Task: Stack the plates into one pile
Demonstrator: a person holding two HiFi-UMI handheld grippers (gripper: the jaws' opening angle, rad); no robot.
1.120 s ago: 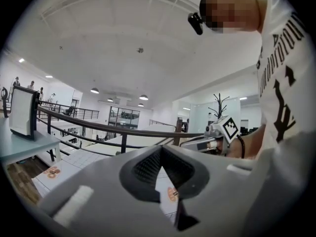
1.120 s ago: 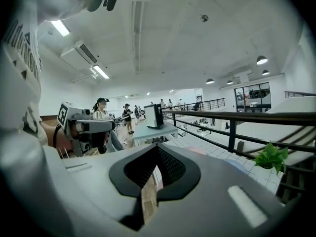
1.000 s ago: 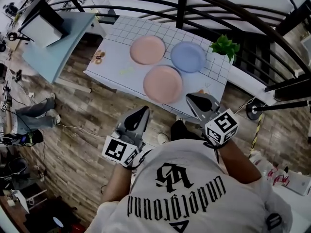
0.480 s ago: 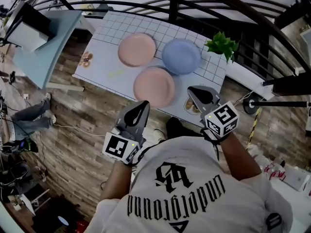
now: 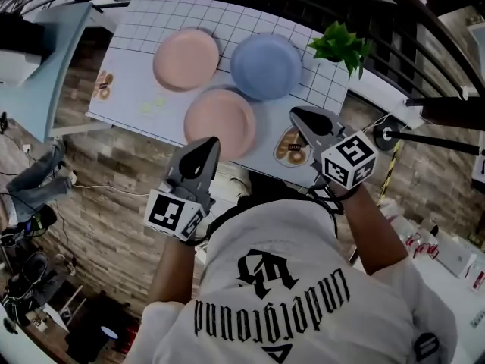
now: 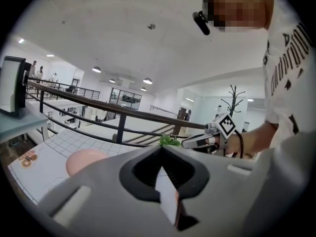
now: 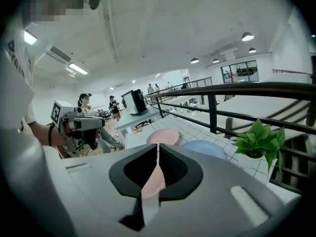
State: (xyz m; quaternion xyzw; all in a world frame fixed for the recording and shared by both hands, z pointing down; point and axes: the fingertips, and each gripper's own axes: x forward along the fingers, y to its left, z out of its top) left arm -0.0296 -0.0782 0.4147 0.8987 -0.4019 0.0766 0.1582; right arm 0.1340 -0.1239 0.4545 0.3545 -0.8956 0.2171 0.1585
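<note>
Reading upside-down gothic print across the back of the white shirt (image 5: 250, 233), seemingly "underground", under an ornate logo too tangled to spell out. Finding only square black-and-white codes on the marker cubes (image 5: 173, 212), and no legible words on the small picture stickers (image 5: 292, 149) at the 5 o'clock and 8 o'clock corners of the grid-lined table (image 5: 144, 29). Holding the left gripper (image 5: 211, 141) with jaws pressed together and nothing clamped between them, hovering over the table's near edge at 6 o'clock, with the tip just beside the near pink plate (image 5: 220, 118); not managing to tell whether touching it. Holding the right gripper (image 5: 299, 116) shut tight as well, empty, poised above the 5 o'clock corner over one sticker, at 4 o'clock from the blue plate (image 5: 265, 65) and apart from it. Seeing all three plates lying flat and unstacked: the near pink plate at the table's 6 o'clock, the far pink plate (image 5: 186, 59) at 11 o'clock from that one, the blue plate at 1 o'clock from it, with rims crowding close and contact unclear. Spotting a potted plant (image 5: 341, 45) at the table's 2 o'clock corner, beside the dark railing.
</note>
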